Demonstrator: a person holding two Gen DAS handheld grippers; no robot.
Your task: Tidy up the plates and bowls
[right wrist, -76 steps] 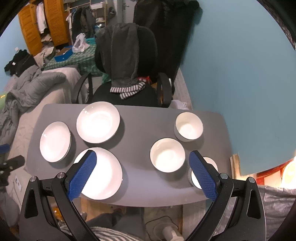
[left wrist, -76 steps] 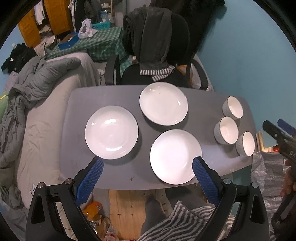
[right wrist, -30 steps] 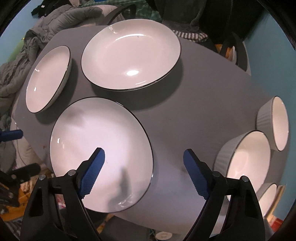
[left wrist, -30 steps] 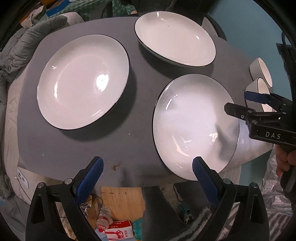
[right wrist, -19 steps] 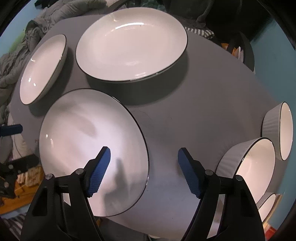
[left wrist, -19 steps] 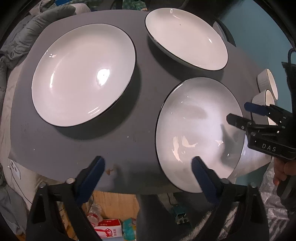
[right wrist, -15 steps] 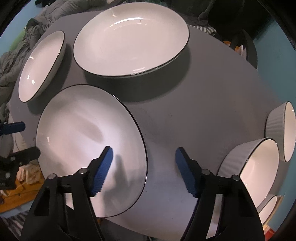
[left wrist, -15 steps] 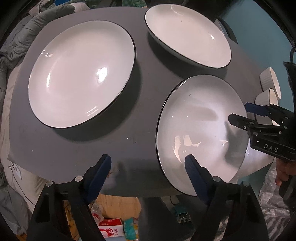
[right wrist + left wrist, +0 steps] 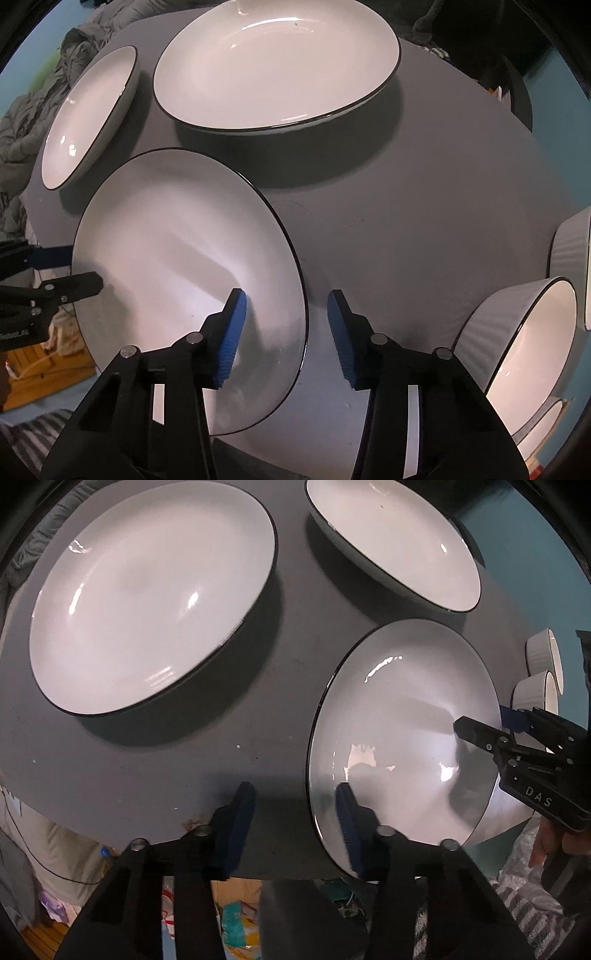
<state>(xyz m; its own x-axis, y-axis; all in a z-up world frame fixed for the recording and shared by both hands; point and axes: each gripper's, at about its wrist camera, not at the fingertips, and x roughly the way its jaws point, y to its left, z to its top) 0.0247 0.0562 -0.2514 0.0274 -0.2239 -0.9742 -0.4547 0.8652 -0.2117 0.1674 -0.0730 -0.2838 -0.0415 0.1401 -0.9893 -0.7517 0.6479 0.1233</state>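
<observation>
Now | left claw (image 9: 293, 812), right claw (image 9: 284, 325): both just narrowing astride near plate (image 9: 177, 258) rim, pads not pressing

left gripper (image 9: 291, 823): black frame, blue ribbed pads, silver screws
right gripper (image 9: 284, 325): same build, "DAS" in white on body

Three white plates (image 9: 155, 594) on the gray tabletop (image 9: 280, 672), three small bowls (image 9: 524, 343), two hand-held grippers (image 9: 295, 823)
</observation>
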